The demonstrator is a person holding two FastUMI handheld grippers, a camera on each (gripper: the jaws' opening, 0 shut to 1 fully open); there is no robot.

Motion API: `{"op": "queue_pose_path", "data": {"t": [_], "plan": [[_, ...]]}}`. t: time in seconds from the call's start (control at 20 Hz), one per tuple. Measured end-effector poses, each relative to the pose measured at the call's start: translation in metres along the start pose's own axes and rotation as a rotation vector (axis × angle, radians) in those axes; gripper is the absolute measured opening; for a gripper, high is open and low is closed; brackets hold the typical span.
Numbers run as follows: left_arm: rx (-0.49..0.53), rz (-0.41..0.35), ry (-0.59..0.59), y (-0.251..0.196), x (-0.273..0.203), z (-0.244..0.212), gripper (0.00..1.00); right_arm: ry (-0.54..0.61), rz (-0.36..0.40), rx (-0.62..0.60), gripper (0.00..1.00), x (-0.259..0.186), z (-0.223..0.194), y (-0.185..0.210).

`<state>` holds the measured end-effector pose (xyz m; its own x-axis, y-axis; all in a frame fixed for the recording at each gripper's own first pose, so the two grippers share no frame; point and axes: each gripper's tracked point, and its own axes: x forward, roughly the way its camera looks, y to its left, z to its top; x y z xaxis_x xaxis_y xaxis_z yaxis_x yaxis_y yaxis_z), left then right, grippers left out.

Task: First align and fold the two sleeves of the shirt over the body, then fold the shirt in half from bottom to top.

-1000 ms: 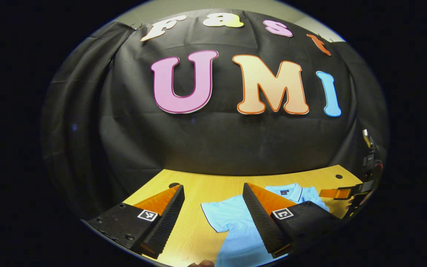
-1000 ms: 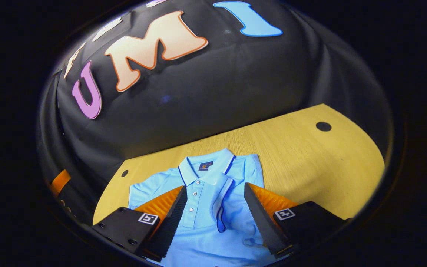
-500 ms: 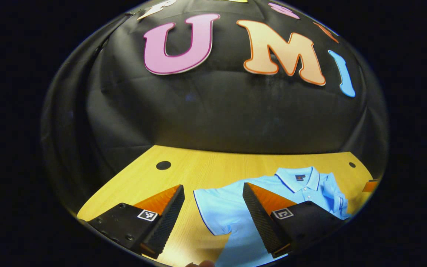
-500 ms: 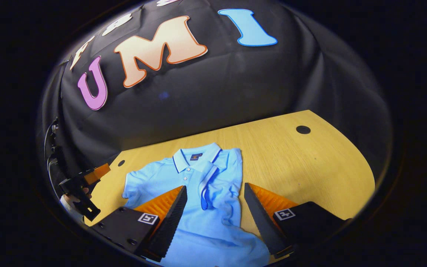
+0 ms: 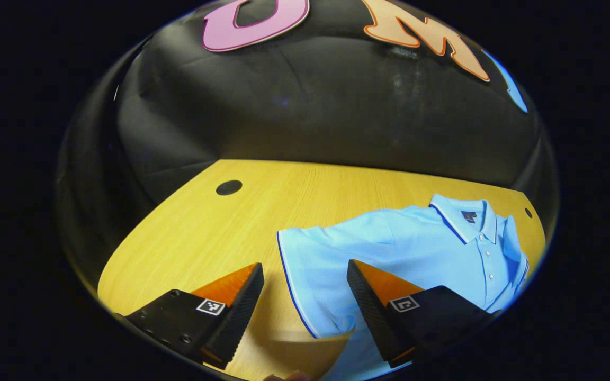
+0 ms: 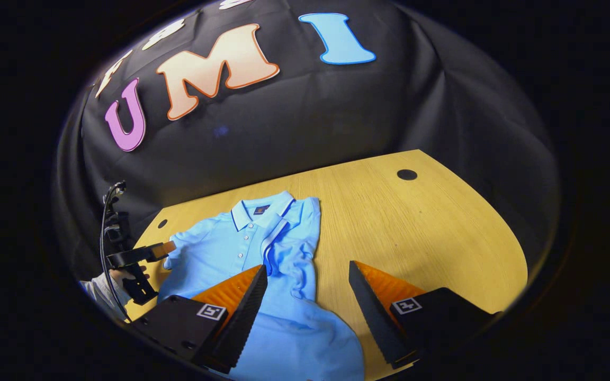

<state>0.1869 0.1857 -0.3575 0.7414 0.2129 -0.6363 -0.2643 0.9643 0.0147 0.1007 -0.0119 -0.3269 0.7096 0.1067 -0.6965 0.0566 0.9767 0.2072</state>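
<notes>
Shirt (image 5: 405, 248) is spread flat on the bench (image 5: 204, 227), its unfolded sleeve (image 5: 310, 275) stretched along the bench between the wide-open fingers of the left tool (image 5: 305, 301). That tool is judged nearer to the sleeve than the right tool (image 6: 307, 307), held wide over the shirt's far side, where the other sleeve (image 6: 284, 238) is already folded across the body.

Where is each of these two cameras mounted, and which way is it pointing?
Left gripper view: rides on the left gripper, looking along its open fingers at the shirt's unfolded sleeve on the wooden table.
Right gripper view: rides on the right gripper, facing the shirt's collar; the other gripper and a hand show far left.
Shared: shirt, table, black cloth wall.
</notes>
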Motion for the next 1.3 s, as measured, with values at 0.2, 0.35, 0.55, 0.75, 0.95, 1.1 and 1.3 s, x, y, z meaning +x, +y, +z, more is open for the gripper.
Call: {"op": "queue_pose_path", "data": {"t": [0.2, 0.35, 0.55, 0.75, 0.95, 1.1, 1.3], "plan": [[-0.022, 0.006, 0.022, -0.001, 0.007, -0.01, 0.98, -0.004, -0.012, -0.014, 0.98, -0.007, 0.001, -0.009], [-0.023, -0.008, 0.018, 0.0, 0.004, -0.009, 0.95, -0.001, -0.016, -0.003, 0.98, -0.012, 0.0, -0.014], [0.017, -0.102, 0.032, -0.031, 0.005, -0.007, 0.29, -0.01, -0.023, 0.005, 0.98, -0.018, 0.001, -0.022], [0.019, -0.083, 0.037, -0.042, -0.002, -0.001, 0.0, -0.029, -0.034, 0.016, 0.98, -0.027, 0.007, -0.034], [0.046, -0.15, -0.019, -0.082, -0.02, 0.026, 0.0, -0.049, -0.039, 0.025, 0.97, -0.039, 0.011, -0.044], [0.074, -0.211, -0.036, -0.121, -0.031, 0.037, 0.0, -0.053, -0.043, 0.037, 0.97, -0.046, 0.009, -0.05], [0.119, -0.26, -0.02, -0.164, -0.034, 0.031, 0.0, -0.06, -0.053, 0.041, 0.97, -0.053, 0.01, -0.059]]}}
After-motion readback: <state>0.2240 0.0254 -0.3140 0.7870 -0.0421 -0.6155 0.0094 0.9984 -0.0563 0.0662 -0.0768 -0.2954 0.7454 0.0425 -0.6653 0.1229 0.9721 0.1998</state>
